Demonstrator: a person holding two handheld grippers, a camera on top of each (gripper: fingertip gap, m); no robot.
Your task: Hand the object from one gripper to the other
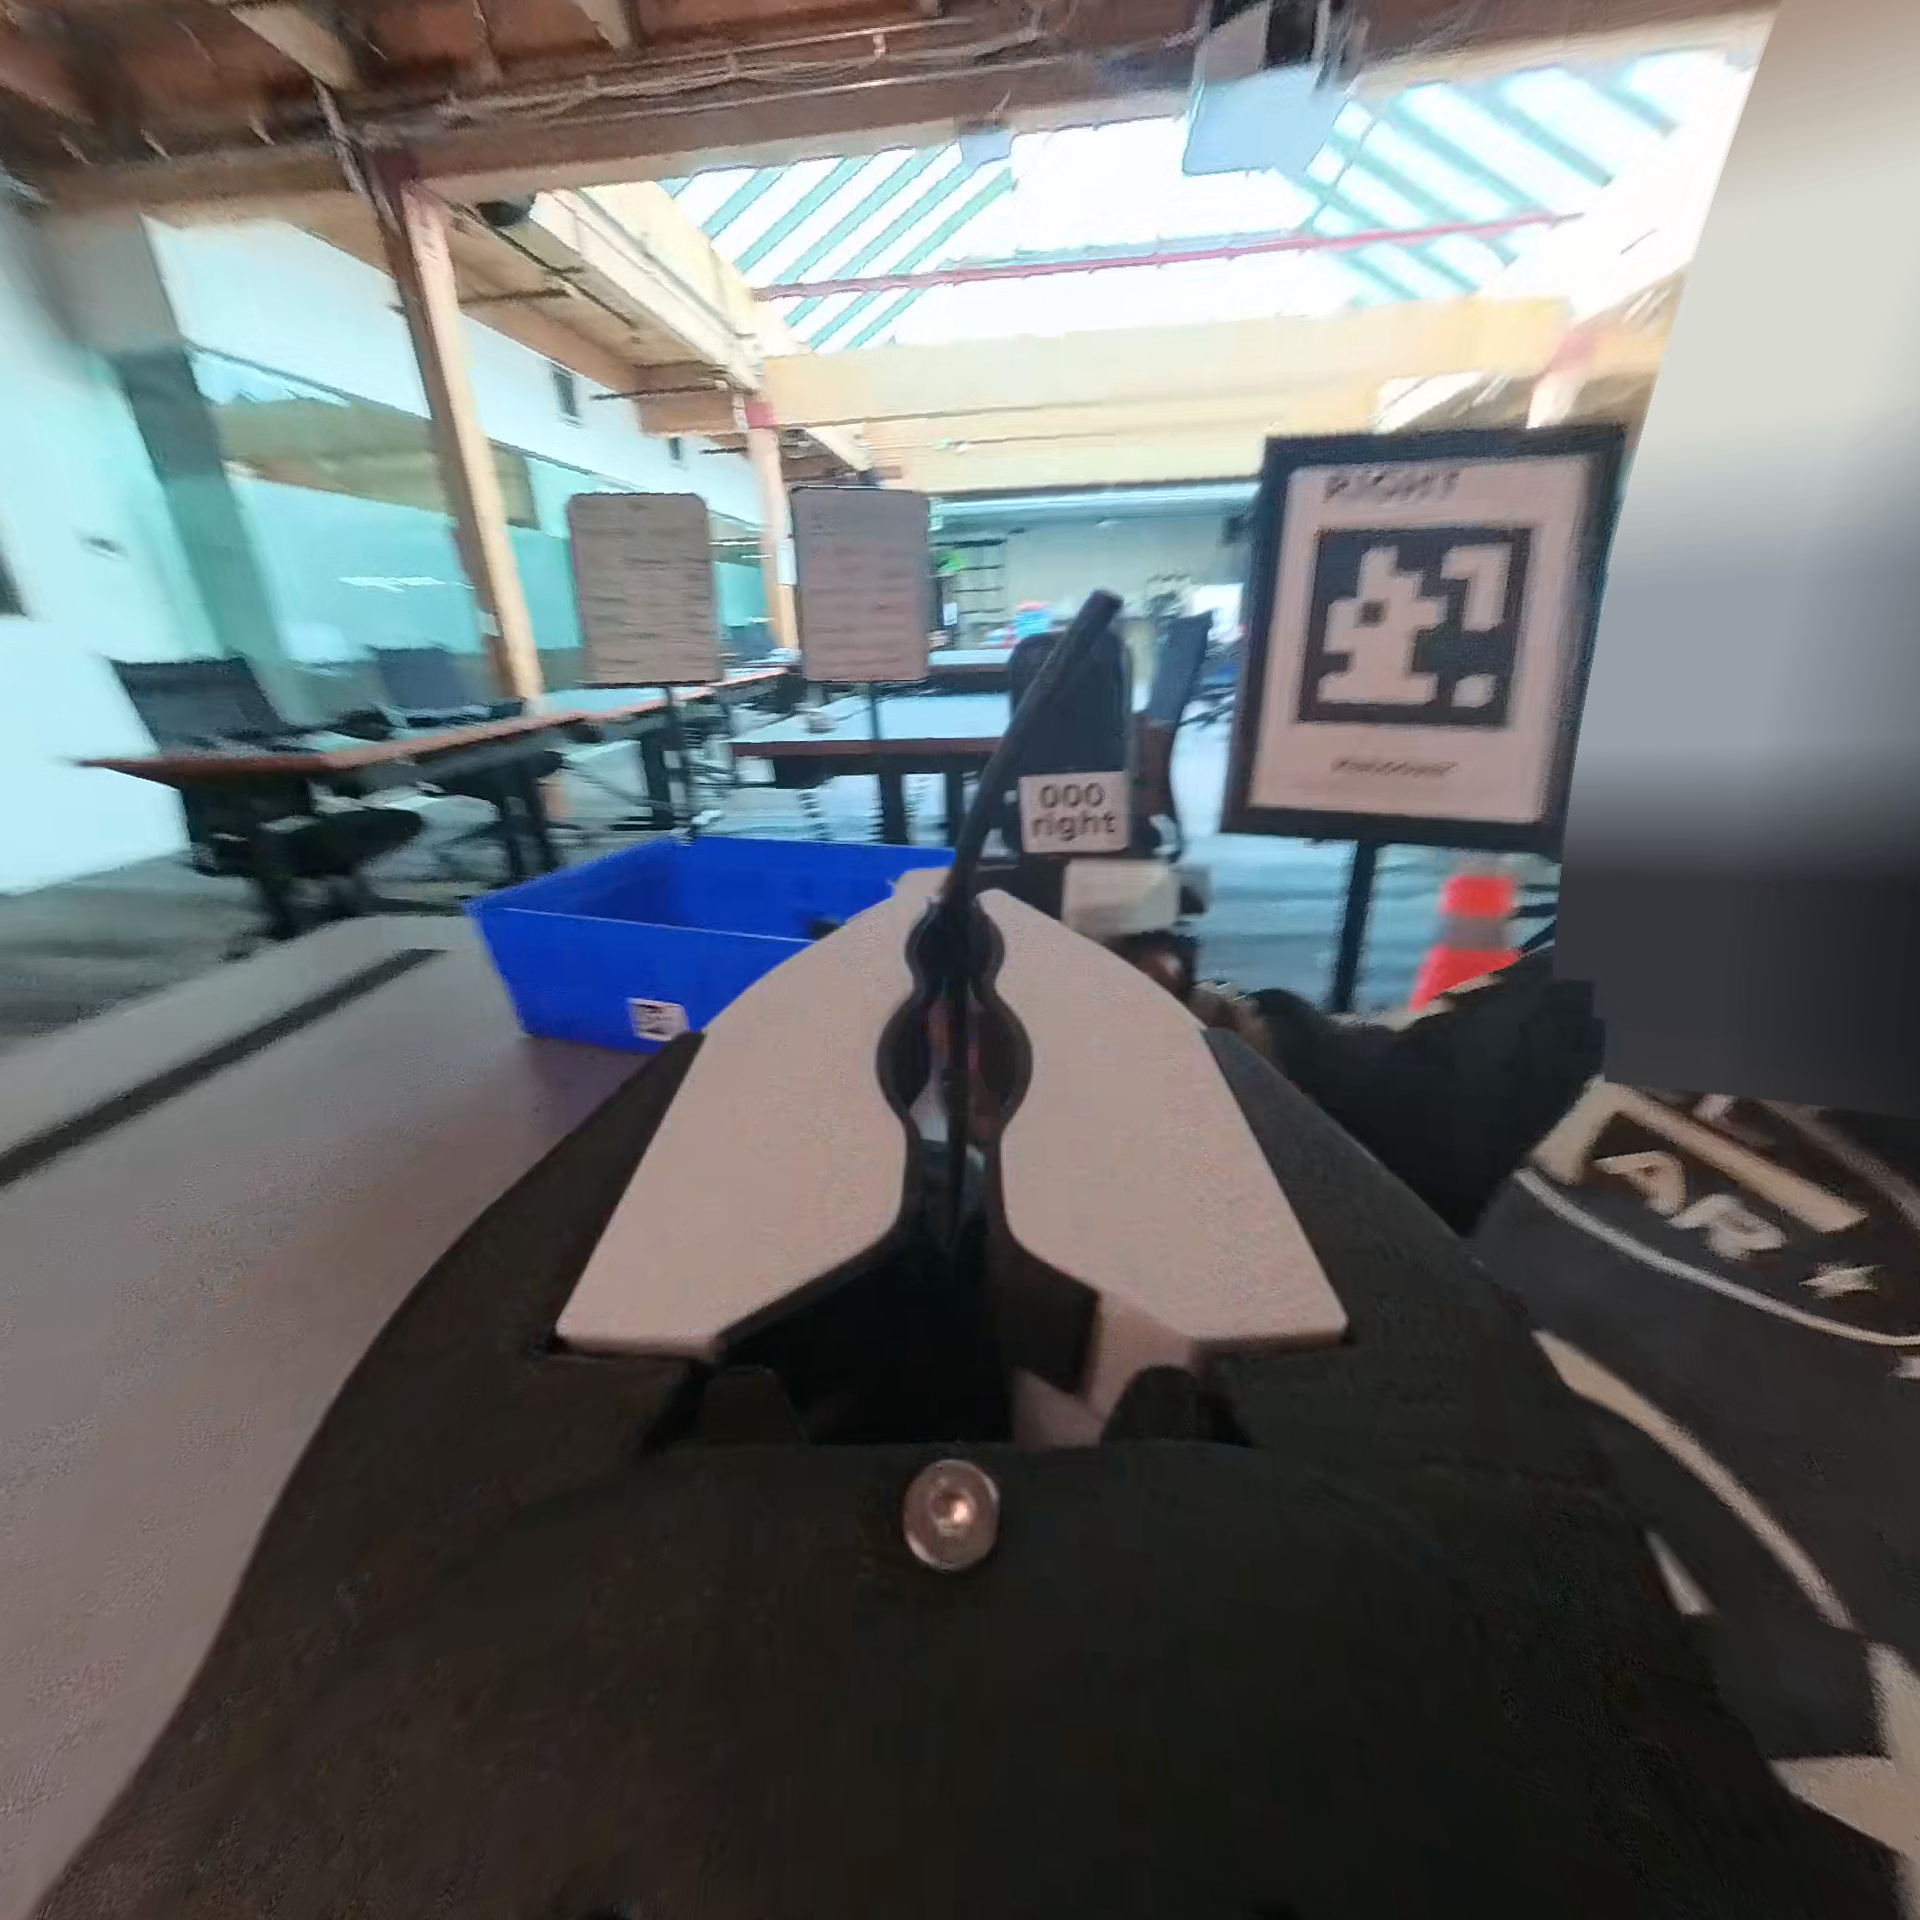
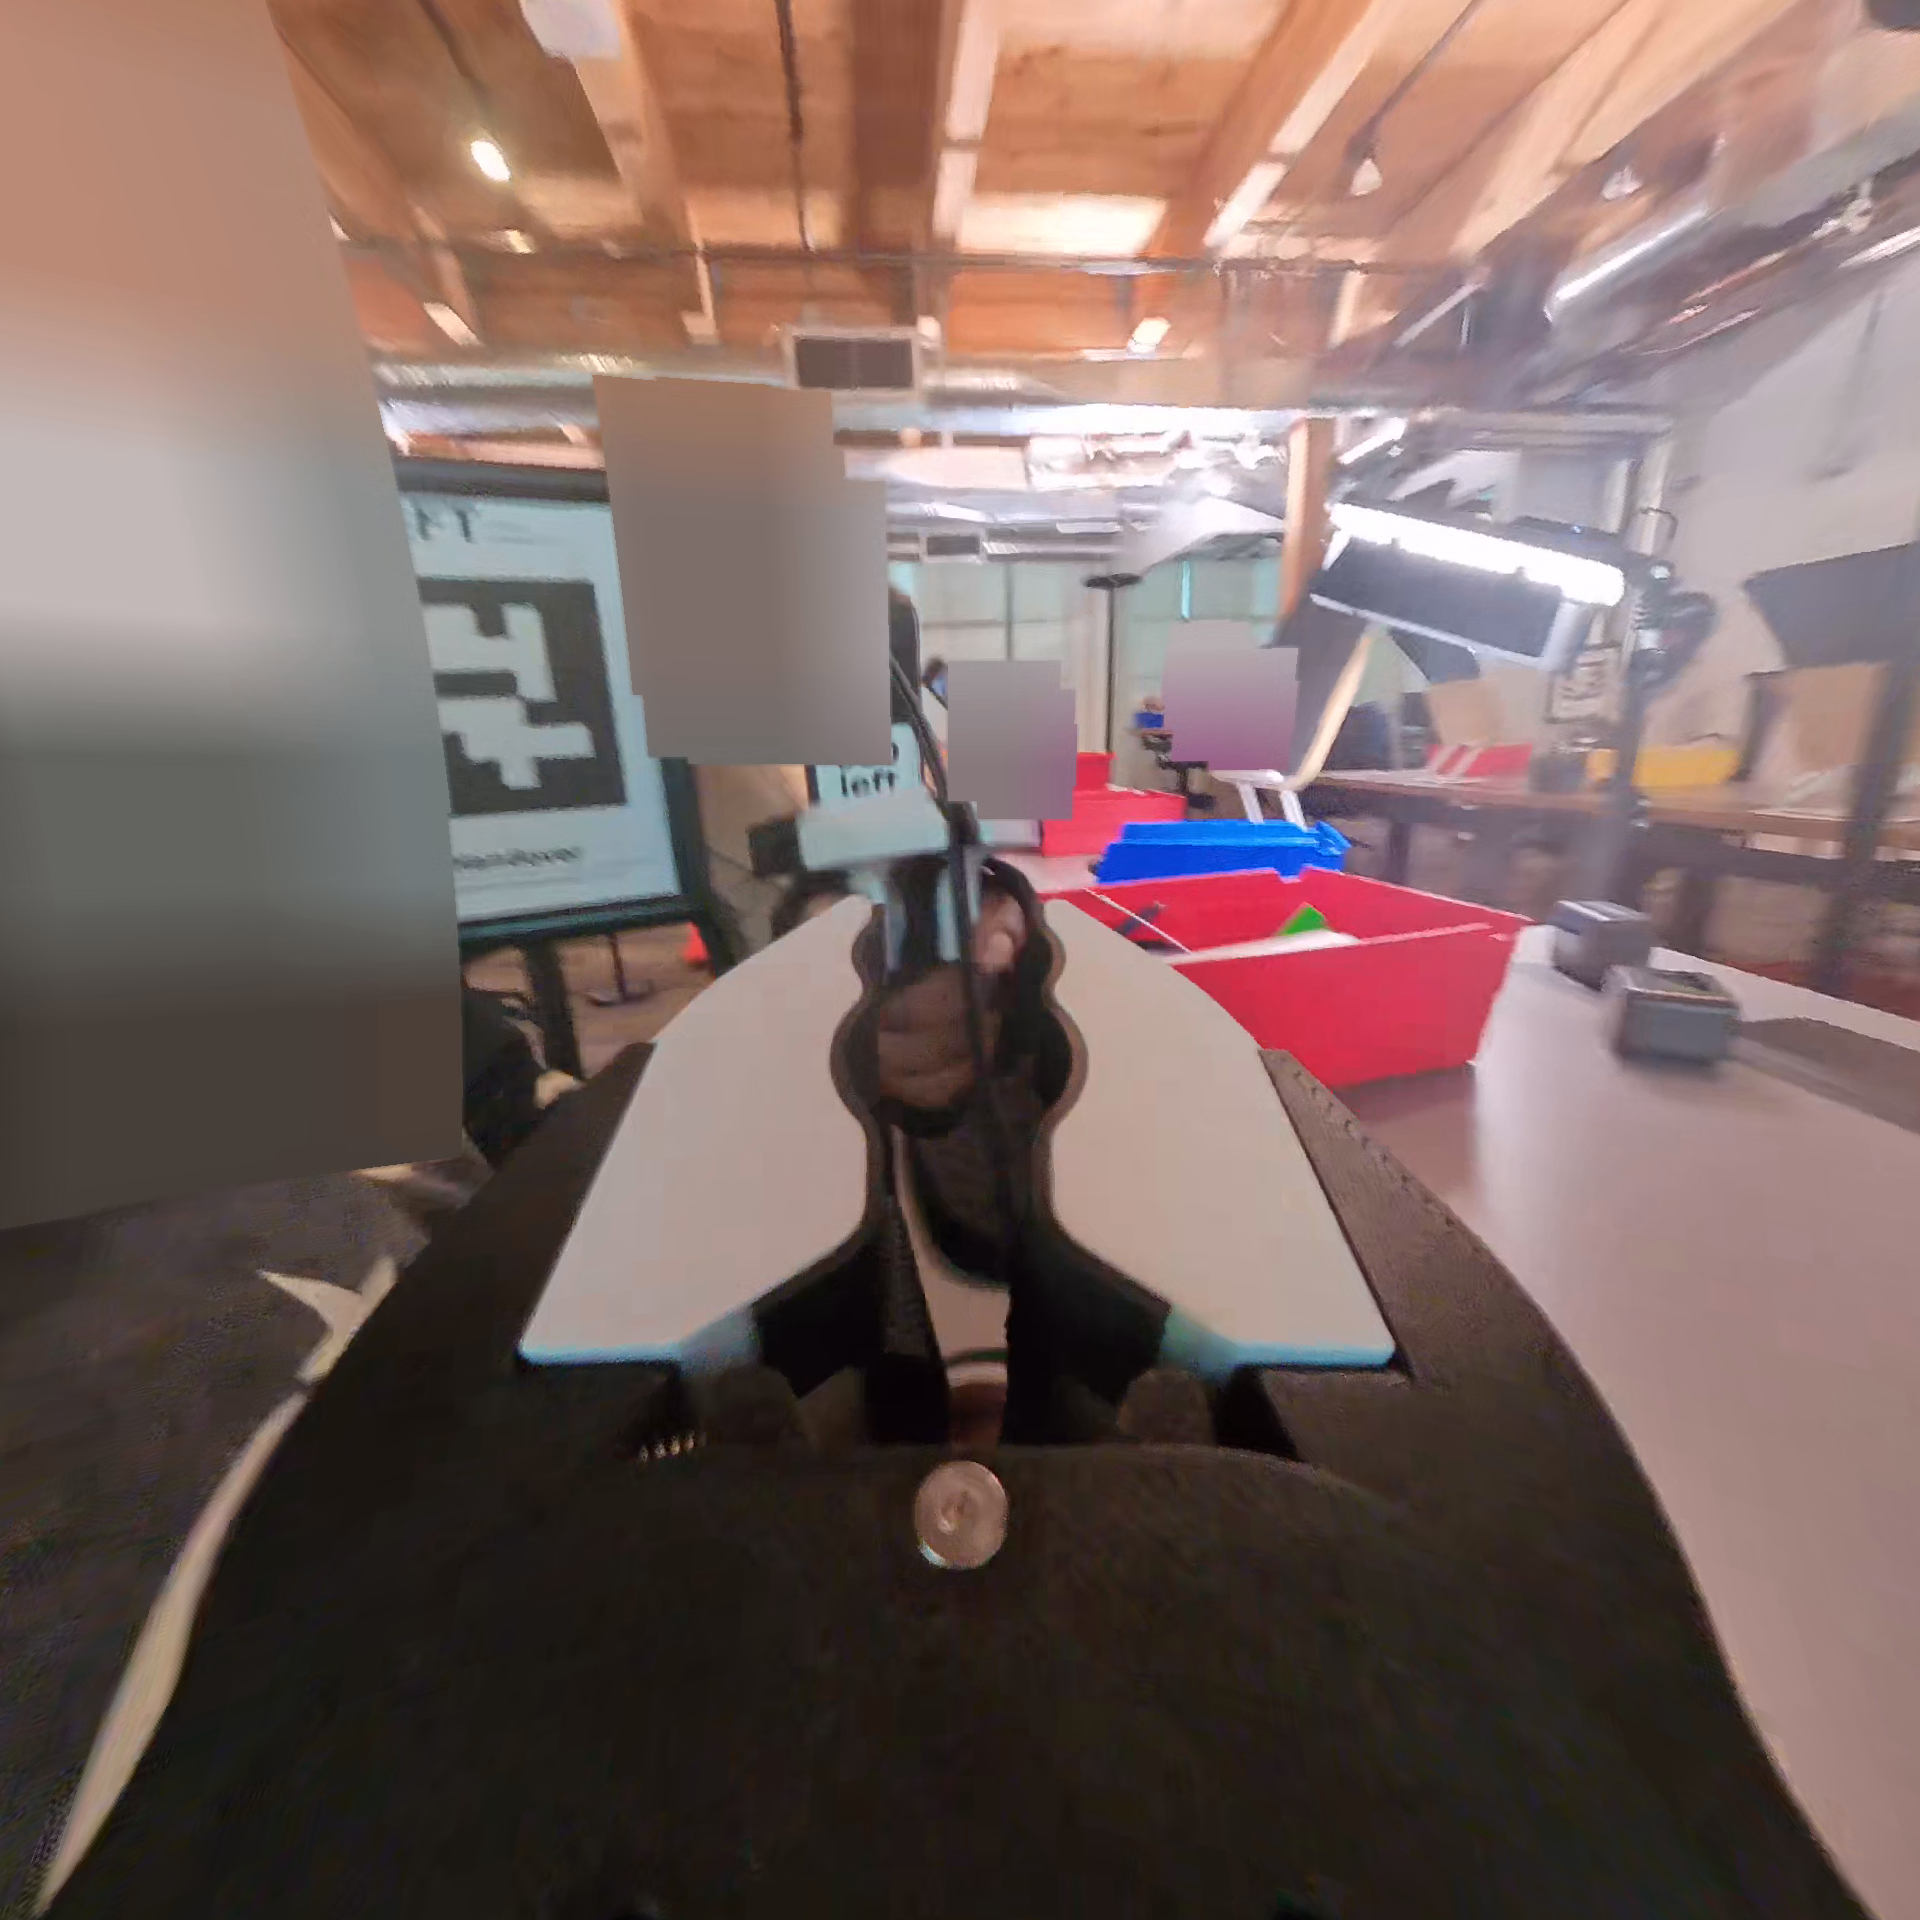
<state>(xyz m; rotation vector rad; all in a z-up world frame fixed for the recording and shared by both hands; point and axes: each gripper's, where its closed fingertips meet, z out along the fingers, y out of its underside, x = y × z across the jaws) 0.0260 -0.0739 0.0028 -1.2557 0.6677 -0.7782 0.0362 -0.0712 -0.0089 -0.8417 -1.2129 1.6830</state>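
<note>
Two grippers face each other above the grey table (image 1: 208, 1195), and a thin black cable (image 1: 1023, 727) runs between them. Nearest in the left wrist view, the left gripper (image 1: 951, 914) has its white fingers (image 1: 790, 1122) drawn almost together, tips pinching the cable; its long axis rises from between the fingertips, up and slightly right, toward the facing right gripper (image 1: 1101, 894) just beyond. In the right wrist view, the right gripper (image 2: 956, 925) stands with its white fingers (image 2: 727, 1143) apart, a clear gap at the tips, and the same cable (image 2: 971, 997) hangs down through that gap without visible contact on either finger; I cannot tell for certain that nothing touches. The left gripper (image 2: 914, 862) sits directly ahead of those tips, very near. My judgement: the handover is midway, the left one holds and the right one brackets the strand, so closing the right fingers across the near-vertical cable is what the next move turns on. Left of the left fingers lies a blue bin (image 1: 665, 935); right of the right fingers sits a red bin (image 2: 1351, 966). Farther off stand marker boards (image 1: 1413, 634).
</note>
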